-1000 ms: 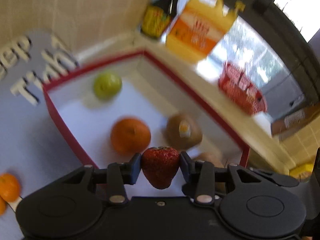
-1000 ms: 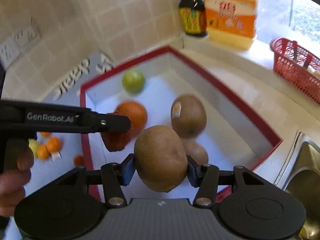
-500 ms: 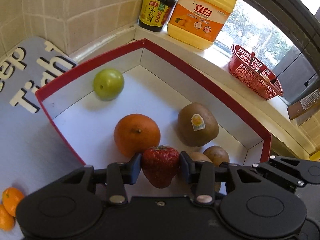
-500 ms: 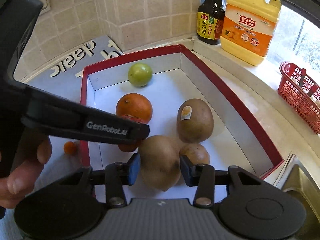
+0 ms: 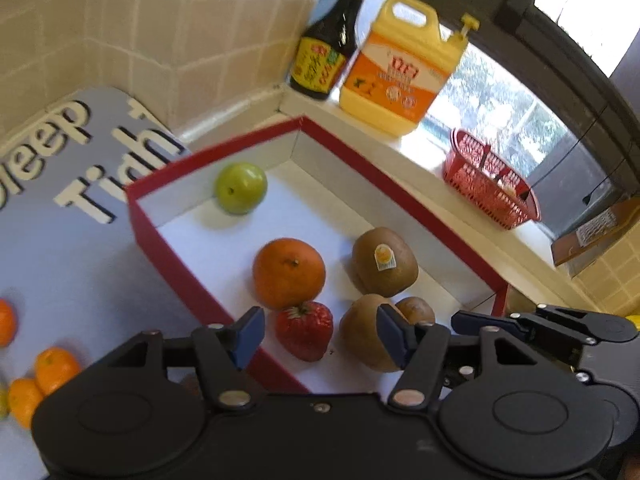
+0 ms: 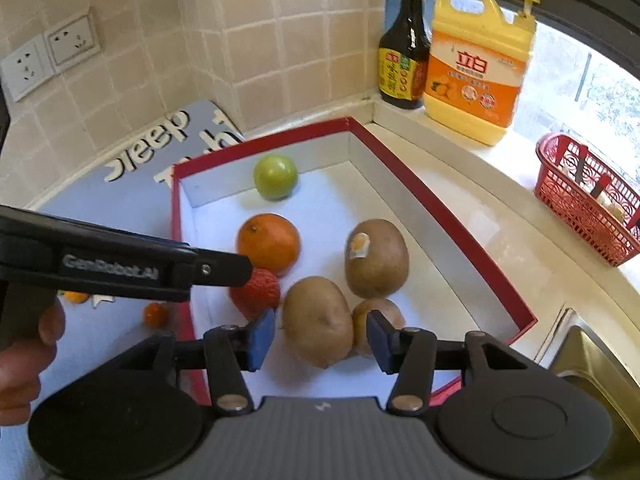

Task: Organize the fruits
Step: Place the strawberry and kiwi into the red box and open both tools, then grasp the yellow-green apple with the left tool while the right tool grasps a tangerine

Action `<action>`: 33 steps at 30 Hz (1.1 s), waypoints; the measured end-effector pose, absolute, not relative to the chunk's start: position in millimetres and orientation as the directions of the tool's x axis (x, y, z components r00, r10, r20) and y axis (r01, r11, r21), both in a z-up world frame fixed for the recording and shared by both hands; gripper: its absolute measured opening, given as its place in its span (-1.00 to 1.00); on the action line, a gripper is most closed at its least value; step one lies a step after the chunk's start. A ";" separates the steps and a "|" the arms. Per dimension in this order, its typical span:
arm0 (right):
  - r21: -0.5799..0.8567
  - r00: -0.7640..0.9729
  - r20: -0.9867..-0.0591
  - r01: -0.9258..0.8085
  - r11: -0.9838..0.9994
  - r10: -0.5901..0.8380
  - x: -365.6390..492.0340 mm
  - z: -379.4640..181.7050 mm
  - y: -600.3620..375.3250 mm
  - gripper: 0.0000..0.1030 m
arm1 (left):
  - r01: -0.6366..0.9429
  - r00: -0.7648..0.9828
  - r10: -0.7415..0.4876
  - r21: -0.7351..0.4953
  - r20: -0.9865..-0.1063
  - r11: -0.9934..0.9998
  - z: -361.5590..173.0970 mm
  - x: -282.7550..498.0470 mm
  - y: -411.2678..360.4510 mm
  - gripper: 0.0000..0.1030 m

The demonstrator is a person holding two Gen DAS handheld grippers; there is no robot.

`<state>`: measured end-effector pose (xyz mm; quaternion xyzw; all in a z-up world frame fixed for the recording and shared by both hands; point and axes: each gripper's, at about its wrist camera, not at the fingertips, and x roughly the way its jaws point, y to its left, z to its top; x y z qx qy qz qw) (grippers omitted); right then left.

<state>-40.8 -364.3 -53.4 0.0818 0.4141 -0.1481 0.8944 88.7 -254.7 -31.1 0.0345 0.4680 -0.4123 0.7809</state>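
Note:
A red-rimmed white box [image 5: 168, 248] [image 6: 440, 216] holds a green apple [image 5: 241, 187] [image 6: 276, 177], an orange [image 5: 289, 273] [image 6: 269, 243], a stickered kiwi [image 5: 385, 261] [image 6: 377, 257], a strawberry [image 5: 305, 329] [image 6: 256, 290], a big kiwi [image 5: 365, 332] [image 6: 318, 321] and a small kiwi [image 5: 416, 309] [image 6: 380, 312]. My left gripper [image 5: 320, 336] is open above the strawberry, which lies on the box floor. My right gripper [image 6: 320, 340] is open around the big kiwi, which rests in the box.
Small tangerines [image 5: 44, 376] [image 6: 155, 314] lie on the blue mat [image 5: 60, 240] left of the box. A soy sauce bottle [image 6: 404, 40], a yellow detergent jug [image 6: 478, 64] and a red basket [image 6: 588, 216] stand on the sill. A sink [image 6: 592, 364] lies at right.
Both grippers opened. The left one let the strawberry down beside the orange; the right one let the big kiwi down next to the other kiwis. Both pulled back slightly.

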 end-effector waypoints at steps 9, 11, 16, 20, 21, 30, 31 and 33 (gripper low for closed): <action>0.001 0.655 -0.736 0.256 0.967 -0.172 -37.2 -30.9 -321.5 0.12 | 0.610 0.372 -0.626 -0.328 -0.685 0.721 13.9 85.2 -174.8 0.44; -0.012 0.667 -0.727 0.225 0.974 -0.163 -32.3 -25.9 -309.2 0.12 | 0.581 0.441 -0.612 -0.311 -0.656 0.752 26.2 85.0 -147.7 0.44; -0.028 0.702 -0.703 0.134 0.991 -0.115 -10.3 -16.9 -277.4 0.13 | 0.463 0.603 -0.507 -0.247 -0.616 0.851 49.3 86.9 -80.9 0.48; 0.010 0.715 -0.698 0.056 0.998 -0.033 12.8 -21.2 -254.1 0.13 | 0.336 0.659 -0.433 -0.274 -0.615 0.901 51.8 95.0 -26.4 0.48; 0.028 0.714 -0.700 0.037 0.999 -0.007 19.4 -24.2 -248.6 0.13 | 0.312 0.662 -0.419 -0.279 -0.621 0.908 49.5 96.5 -17.0 0.48; 0.271 0.609 -0.776 0.085 0.959 0.166 71.7 -74.6 -237.3 0.03 | 0.266 0.559 -0.419 -0.323 -0.716 0.908 -12.1 119.9 9.3 0.46; 0.270 0.600 -0.784 0.101 0.958 0.158 76.2 -80.5 -237.0 0.03 | 0.288 0.527 -0.435 -0.328 -0.730 0.900 -21.8 124.2 5.6 0.47; 0.272 0.591 -0.792 0.117 0.955 0.154 82.4 -90.6 -236.8 0.02 | 0.307 0.487 -0.442 -0.326 -0.753 0.894 -40.3 131.9 -2.5 0.46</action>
